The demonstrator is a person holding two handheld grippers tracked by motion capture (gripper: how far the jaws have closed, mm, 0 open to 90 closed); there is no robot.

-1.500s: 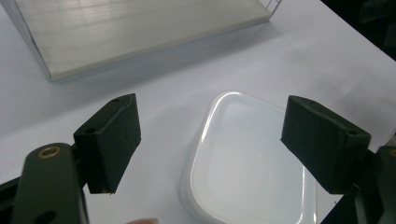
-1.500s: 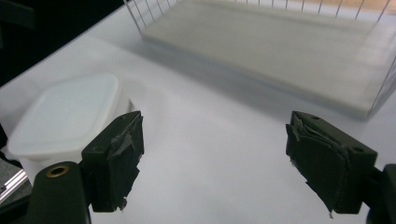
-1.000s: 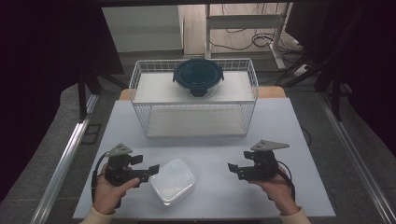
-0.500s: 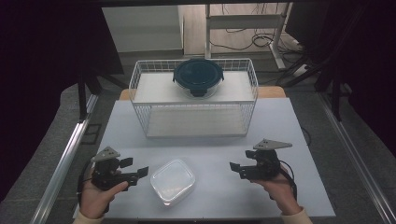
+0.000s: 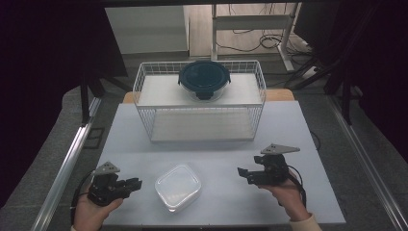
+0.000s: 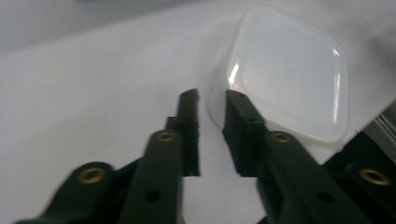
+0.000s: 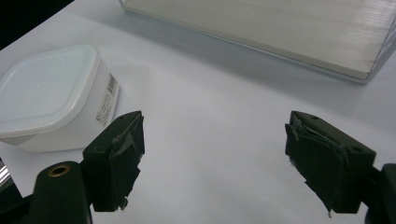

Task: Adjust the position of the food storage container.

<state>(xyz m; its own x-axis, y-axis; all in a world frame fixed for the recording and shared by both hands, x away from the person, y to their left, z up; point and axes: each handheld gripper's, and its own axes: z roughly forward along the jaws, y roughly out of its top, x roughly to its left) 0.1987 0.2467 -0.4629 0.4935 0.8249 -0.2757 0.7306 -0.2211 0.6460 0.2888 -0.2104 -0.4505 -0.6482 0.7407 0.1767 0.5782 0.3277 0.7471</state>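
- Dark walls and hanging cables frame the room, with a white desk lit in the middle of it.
- At the far side of the desk stands a white wire basket, and a round dark-lidded container sits on its top shelf.
- Near my edge of the desk rests a white lidded box, square with rounded corners, flat on the surface and between my two hands.
- My left tool sits just left of the box, its tips pointing toward it; I see a gap between them and the box wall.
- The jaws of the left tool have just been closing and now stand close together with only a narrow slot left, nothing between them; along them I see the near corner of the box just beyond the tips.
- My right tool is well apart from the box on its right side, jaws spread wide over bare desk, holding nothing.
- A barcode label shows on the box wall facing the right tool.
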